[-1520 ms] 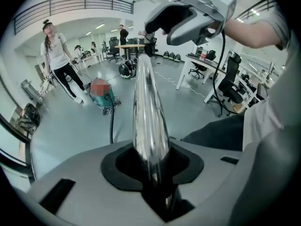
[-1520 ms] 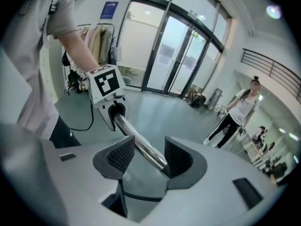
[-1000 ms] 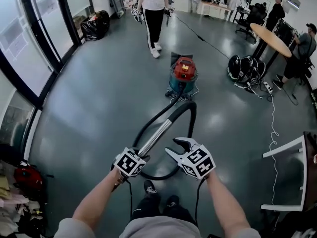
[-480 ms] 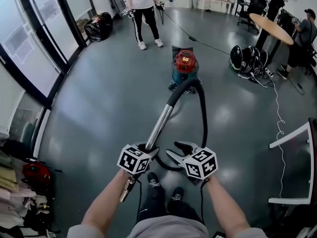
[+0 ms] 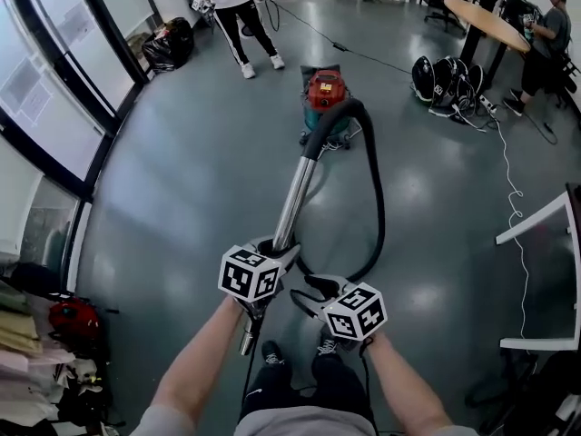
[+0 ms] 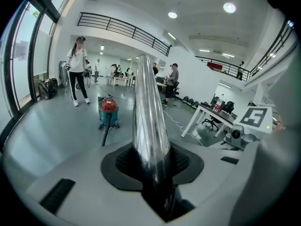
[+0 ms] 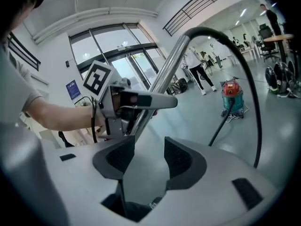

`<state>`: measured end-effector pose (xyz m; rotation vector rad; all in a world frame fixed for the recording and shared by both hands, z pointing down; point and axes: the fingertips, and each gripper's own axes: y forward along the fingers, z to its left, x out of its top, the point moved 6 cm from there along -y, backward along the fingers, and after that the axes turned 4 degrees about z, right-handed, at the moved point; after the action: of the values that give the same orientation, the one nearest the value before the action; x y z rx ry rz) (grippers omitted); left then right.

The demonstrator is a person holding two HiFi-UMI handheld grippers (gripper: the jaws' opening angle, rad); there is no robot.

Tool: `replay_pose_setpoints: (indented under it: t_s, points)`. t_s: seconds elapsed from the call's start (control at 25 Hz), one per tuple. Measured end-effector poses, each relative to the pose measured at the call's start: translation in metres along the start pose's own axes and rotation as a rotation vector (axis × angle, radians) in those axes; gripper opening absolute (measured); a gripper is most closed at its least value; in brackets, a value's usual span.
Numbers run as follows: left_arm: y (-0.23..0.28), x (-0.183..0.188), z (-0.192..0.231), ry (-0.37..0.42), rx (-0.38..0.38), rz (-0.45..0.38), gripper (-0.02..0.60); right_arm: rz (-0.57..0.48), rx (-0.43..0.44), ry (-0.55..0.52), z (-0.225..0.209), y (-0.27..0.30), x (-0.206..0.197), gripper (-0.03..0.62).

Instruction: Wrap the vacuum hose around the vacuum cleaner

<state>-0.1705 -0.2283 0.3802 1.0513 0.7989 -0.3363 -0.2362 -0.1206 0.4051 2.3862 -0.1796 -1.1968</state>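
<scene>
A red-and-teal vacuum cleaner [image 5: 325, 98] stands on the grey floor ahead of me. My left gripper [image 5: 272, 254] is shut on its shiny metal tube [image 5: 295, 193], which points up toward the vacuum. The black hose [image 5: 374, 189] arcs from the tube's far end, down the right side, and curls back by my feet. In the left gripper view the tube [image 6: 149, 121] fills the gap between the pads. My right gripper [image 5: 318, 289] hangs open and empty just right of the left one, with only floor between its pads [image 7: 183, 157]. The right gripper view also shows the tube [image 7: 164, 74] and hose [image 7: 244, 65].
A person in a white shirt [image 5: 231, 7] stands beyond the vacuum. A round table [image 5: 486, 21] and black gear [image 5: 440, 80] are at the far right. A white cable [image 5: 513, 189] runs past a white frame [image 5: 545, 280]. Glass wall and clutter [image 5: 64, 325] line the left.
The left gripper has raised the tube and swung it to point at the vacuum, lifting the hose loop. The right gripper has rolled and dropped back toward my feet.
</scene>
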Motion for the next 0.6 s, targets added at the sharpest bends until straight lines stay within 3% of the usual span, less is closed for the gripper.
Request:
replay_pose_setpoints:
  t_s: [0.24, 0.6]
  points:
    - [0.023, 0.012, -0.030, 0.010, -0.057, -0.022, 0.130, 0.006, 0.013, 0.025, 0.019, 0.000, -0.034, 0.187]
    - [0.015, -0.004, -0.082, 0.011, -0.143, -0.061, 0.130, -0.126, 0.008, 0.236, 0.058, 0.004, -0.072, 0.210]
